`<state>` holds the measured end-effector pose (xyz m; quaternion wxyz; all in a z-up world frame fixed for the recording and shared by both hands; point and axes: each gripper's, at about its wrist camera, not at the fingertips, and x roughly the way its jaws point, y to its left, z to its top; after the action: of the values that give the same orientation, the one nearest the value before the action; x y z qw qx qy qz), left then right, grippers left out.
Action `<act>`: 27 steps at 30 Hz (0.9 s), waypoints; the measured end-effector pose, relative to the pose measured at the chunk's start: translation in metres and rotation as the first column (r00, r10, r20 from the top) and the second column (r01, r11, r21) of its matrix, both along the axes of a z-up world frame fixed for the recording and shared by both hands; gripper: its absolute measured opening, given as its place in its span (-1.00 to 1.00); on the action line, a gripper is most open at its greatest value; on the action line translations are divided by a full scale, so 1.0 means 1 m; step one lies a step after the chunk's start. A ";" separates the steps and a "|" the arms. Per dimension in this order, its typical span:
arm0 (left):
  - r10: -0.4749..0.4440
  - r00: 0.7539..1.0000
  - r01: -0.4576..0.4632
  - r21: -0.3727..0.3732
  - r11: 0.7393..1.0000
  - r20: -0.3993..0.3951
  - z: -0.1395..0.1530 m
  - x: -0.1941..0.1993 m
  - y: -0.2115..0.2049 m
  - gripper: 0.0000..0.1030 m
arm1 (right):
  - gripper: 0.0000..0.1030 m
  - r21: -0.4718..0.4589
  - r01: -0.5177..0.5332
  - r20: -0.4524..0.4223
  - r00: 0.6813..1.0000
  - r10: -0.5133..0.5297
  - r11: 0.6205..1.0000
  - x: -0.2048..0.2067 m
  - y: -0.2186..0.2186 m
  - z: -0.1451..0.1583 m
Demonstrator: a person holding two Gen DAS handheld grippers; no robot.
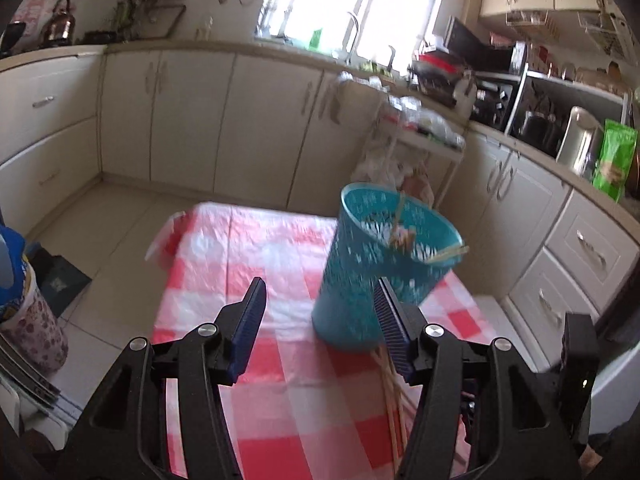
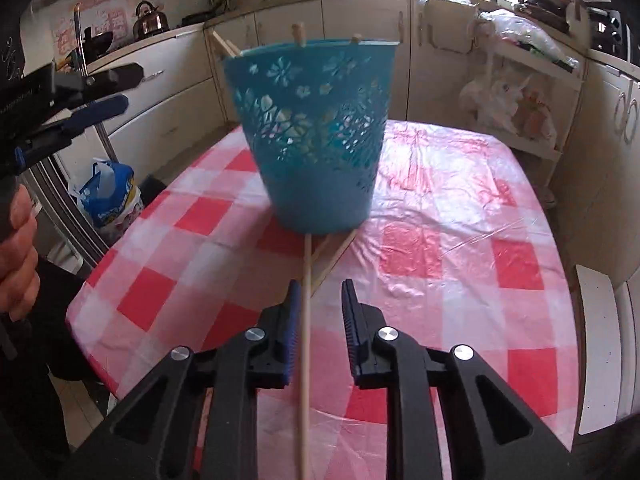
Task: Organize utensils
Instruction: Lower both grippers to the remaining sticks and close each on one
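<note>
1. Centrally, the teal perforated basket [image 2: 316, 136] stands on the table [image 2: 460, 248], already holding several wooden sticks [image 2: 299, 34] that lean on its rim; it likely serves as the collecting bin.
2. Loose chopsticks [image 2: 306, 320] lie on the checked tablecloth, fanning from the basket's foot toward the camera; judging by the task, they are next to be gathered.
3. Right gripper [image 2: 320, 292]: its fingers are parted and straddle one chopstick, which lies just beside the left pad; no pressing grip is visible.
4. Left gripper [image 1: 320, 296]: its fingers stand wide open and hold nothing, with the basket beyond them and chopsticks [image 1: 394, 396] below the right finger.
5. A hand [image 2: 18, 248] holds the left device at the right-wrist view's edge.
6. Motion blur softens the basket; its contents, the sticks' exact count and their near ends, cut off by the gripper bodies, cannot be made out.
</note>
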<state>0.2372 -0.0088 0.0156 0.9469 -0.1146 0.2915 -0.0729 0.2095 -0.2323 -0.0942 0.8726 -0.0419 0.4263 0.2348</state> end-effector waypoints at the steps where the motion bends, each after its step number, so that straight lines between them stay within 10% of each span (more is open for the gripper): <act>1: -0.024 0.999 0.025 0.017 1.000 -0.029 -0.008 0.003 -0.007 0.03 | -0.58 -0.018 -0.005 0.002 1.000 0.005 1.000 0.001 0.006 -0.003; 14: -0.175 0.939 0.202 0.064 0.977 -0.295 -0.083 0.035 -0.061 0.03 | -0.88 0.012 0.116 -0.128 0.985 -0.113 0.993 0.022 -0.008 -0.021; 25: -0.185 0.915 0.258 0.169 0.951 -0.358 -0.115 0.061 -0.110 0.03 | -0.88 0.013 0.179 -0.179 0.968 -0.174 0.984 0.023 -0.032 -0.032; 27: -0.190 0.918 0.268 0.191 0.944 -0.349 -0.115 0.062 -0.114 -0.33 | -0.88 0.016 0.180 -0.183 0.968 -0.174 0.984 0.026 -0.030 -0.031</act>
<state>0.2989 -0.1229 -0.0989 0.8772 0.0232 0.4618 -0.1291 0.2354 -0.2627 -0.1253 0.8483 0.0318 0.5020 0.1655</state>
